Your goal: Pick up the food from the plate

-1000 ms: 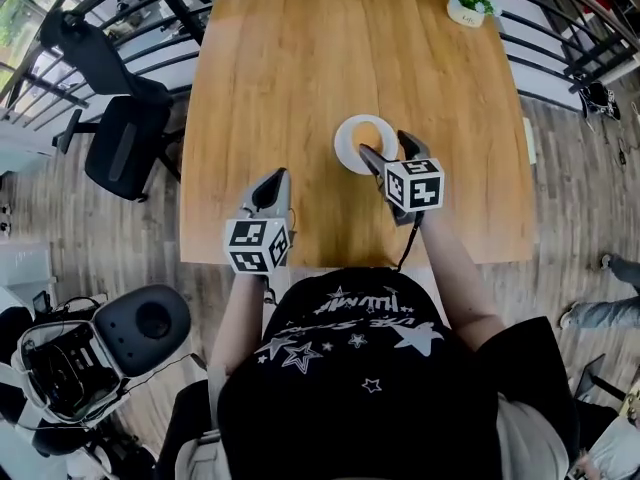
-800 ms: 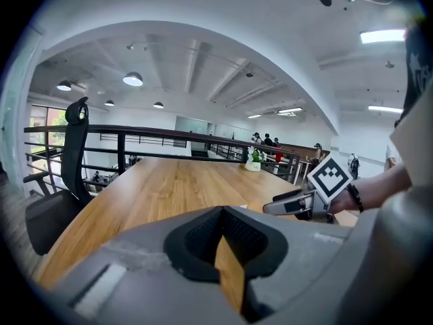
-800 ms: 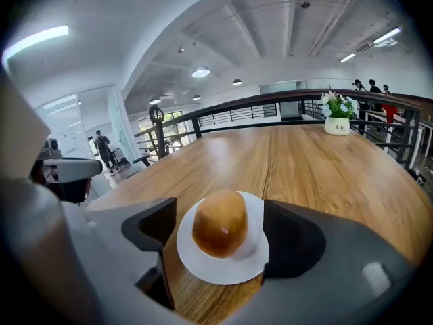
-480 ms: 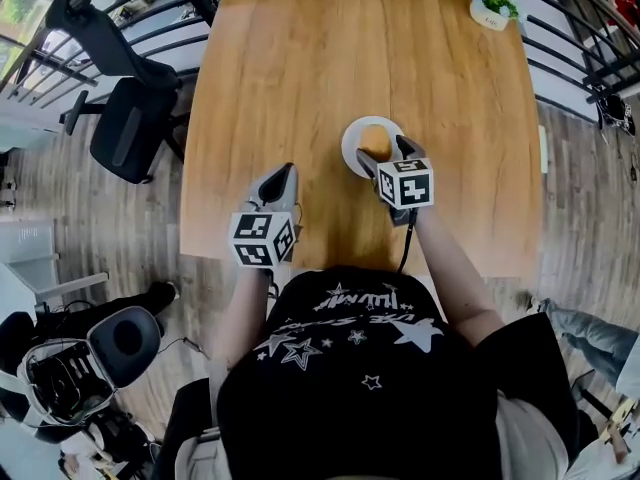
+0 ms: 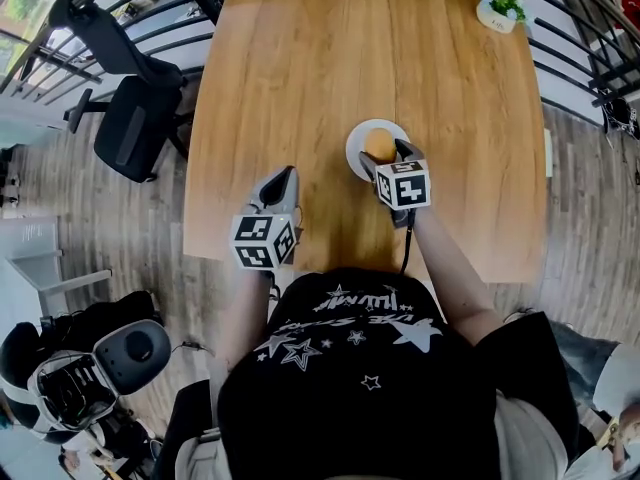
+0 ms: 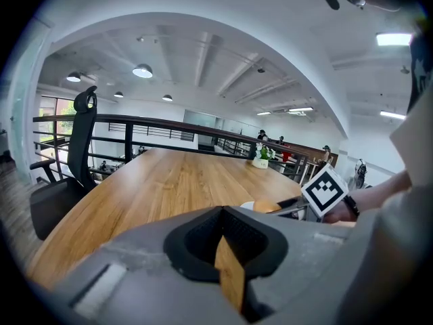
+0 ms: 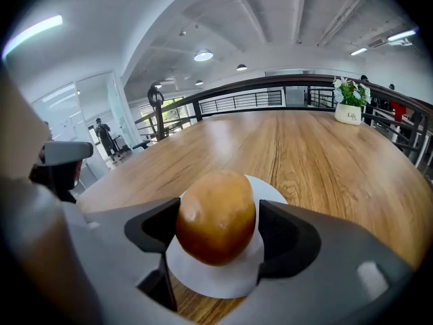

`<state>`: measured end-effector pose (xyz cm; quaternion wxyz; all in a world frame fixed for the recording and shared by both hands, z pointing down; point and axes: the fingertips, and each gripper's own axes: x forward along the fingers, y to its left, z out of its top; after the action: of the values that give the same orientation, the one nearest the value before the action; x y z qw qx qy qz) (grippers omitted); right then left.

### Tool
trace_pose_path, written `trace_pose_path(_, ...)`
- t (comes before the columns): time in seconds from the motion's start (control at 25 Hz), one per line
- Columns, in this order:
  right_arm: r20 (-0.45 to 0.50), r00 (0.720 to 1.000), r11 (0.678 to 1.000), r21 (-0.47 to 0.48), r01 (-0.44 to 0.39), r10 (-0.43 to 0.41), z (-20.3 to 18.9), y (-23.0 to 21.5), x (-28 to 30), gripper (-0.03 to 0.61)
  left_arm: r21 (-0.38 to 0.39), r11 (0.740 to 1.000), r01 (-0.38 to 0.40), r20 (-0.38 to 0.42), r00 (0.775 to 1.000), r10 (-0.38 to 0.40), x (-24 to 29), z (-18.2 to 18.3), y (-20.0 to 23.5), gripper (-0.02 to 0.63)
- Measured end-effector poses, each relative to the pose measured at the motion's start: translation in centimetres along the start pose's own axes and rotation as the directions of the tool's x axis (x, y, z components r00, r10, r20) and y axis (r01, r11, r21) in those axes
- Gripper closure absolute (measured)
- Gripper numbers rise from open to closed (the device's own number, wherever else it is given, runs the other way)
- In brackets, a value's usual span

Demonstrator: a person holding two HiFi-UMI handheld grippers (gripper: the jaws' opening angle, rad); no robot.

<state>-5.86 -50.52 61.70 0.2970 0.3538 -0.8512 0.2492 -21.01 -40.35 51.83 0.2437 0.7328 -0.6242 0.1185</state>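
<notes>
Right gripper [image 5: 384,155] closer than 1 s ago; 2 jaws now clamp bun [image 7: 216,215] over plate [image 7: 270,189] (lift likely next). Left gripper [image 5: 281,180], 8 o'clock of plate, closed, empty.

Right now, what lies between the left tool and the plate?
Only bare tabletop lies between the left tool and the plate, as the head view shows.

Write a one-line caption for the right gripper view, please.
Right gripper clamps the round brown food piece over its white plate on the wooden table.
</notes>
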Motion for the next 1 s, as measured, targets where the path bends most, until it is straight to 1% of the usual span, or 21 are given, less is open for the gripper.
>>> trace_pose_path(0.16, -0.009, 1.0, 1.0, 0.005, 0.014, -0.014, -0.8, -0.2, -0.1, 0.23, 0.001, 1.0, -0.001, 0.001, 1.0, 0.001, -0.3, -0.7, -0.2, 0.612)
trace_pose_path(0.44, -0.001, 0.999, 0.999, 0.015, 0.033, -0.033, -0.7, -0.8, -0.7, 0.233, 0.005, 1.0, 0.011, 0.013, 1.0, -0.011, -0.8, -0.8, -0.1, 0.612)
trace_pose_path(0.72, 0.054, 0.997, 0.999, 0.005, 0.051, -0.051, 0.1, -1.2, -2.8, 0.233, -0.001, 1.0, 0.016, 0.035, 0.999, -0.016, -1.9, -1.0, -0.8, 0.612)
trace_pose_path(1.0, 0.123, 0.99, 0.998, 0.012, 0.063, -0.064, 1.3, -0.5, -5.2, 0.235, 0.023, 0.999, 0.039, 0.055, 0.998, -0.04, -2.8, -1.0, -1.2, 0.612)
